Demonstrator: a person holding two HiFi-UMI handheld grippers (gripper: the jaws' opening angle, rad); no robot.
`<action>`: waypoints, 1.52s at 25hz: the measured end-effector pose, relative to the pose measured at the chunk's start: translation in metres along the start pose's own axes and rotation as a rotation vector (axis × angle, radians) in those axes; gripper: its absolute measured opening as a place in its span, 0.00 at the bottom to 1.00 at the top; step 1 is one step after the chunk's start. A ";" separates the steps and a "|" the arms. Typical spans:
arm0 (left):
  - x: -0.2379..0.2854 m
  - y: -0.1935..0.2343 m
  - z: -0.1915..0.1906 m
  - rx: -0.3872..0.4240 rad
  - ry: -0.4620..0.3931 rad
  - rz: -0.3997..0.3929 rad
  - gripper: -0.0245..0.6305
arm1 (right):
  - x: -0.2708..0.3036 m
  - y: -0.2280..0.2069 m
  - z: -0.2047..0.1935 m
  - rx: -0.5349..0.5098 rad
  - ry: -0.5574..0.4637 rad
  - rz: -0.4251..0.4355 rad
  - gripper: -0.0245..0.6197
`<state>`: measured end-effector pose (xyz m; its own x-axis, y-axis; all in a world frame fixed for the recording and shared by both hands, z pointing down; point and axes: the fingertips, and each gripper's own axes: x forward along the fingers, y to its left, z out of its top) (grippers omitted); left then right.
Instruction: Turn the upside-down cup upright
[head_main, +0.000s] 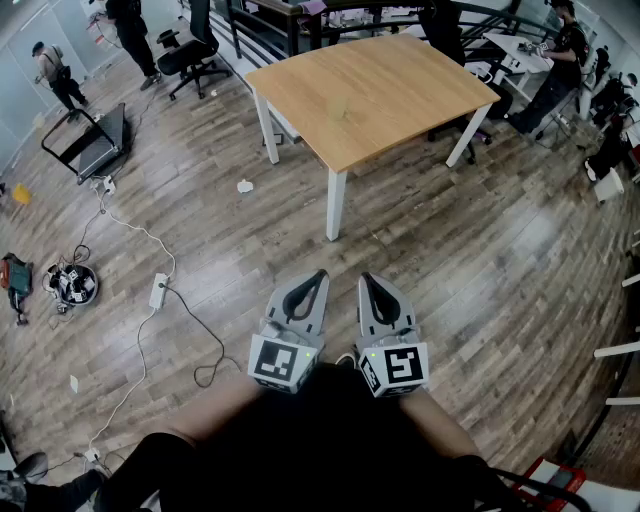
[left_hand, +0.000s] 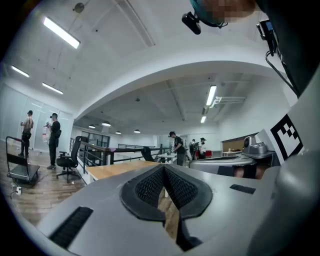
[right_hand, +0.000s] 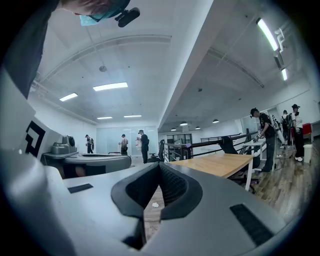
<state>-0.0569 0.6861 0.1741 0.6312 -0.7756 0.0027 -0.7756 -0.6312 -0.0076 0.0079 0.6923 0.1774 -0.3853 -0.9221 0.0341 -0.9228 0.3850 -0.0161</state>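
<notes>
No cup shows in any view. A wooden table (head_main: 370, 90) with white legs stands ahead, and its top is bare. My left gripper (head_main: 318, 274) and right gripper (head_main: 367, 277) are held side by side close to my body, pointing level toward the table and well short of it. Both are shut, with nothing between the pads. In the left gripper view, the left gripper (left_hand: 164, 166) has its ribbed pads meeting at the tip, with the table (left_hand: 115, 169) beyond. The right gripper (right_hand: 159, 164) looks the same in the right gripper view, with the table (right_hand: 220, 164) off to the right.
White cables and a power strip (head_main: 158, 290) trail over the wood floor at left. A black office chair (head_main: 190, 50) and a flat cart (head_main: 90, 140) stand far left. A white scrap (head_main: 245, 186) lies by the table. People stand at the far left and far right.
</notes>
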 end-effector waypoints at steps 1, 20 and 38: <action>-0.001 -0.004 0.000 -0.010 0.001 0.001 0.05 | -0.004 -0.001 -0.002 0.002 0.004 -0.001 0.06; 0.038 0.009 -0.030 -0.062 0.045 0.151 0.05 | 0.014 -0.071 -0.030 0.083 0.069 -0.002 0.06; 0.345 0.332 -0.085 -0.127 0.094 0.139 0.05 | 0.418 -0.197 -0.066 0.088 0.164 -0.042 0.06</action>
<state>-0.0973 0.2089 0.2577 0.5192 -0.8483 0.1037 -0.8536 -0.5088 0.1114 0.0283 0.2334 0.2611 -0.3483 -0.9160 0.1993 -0.9371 0.3350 -0.0982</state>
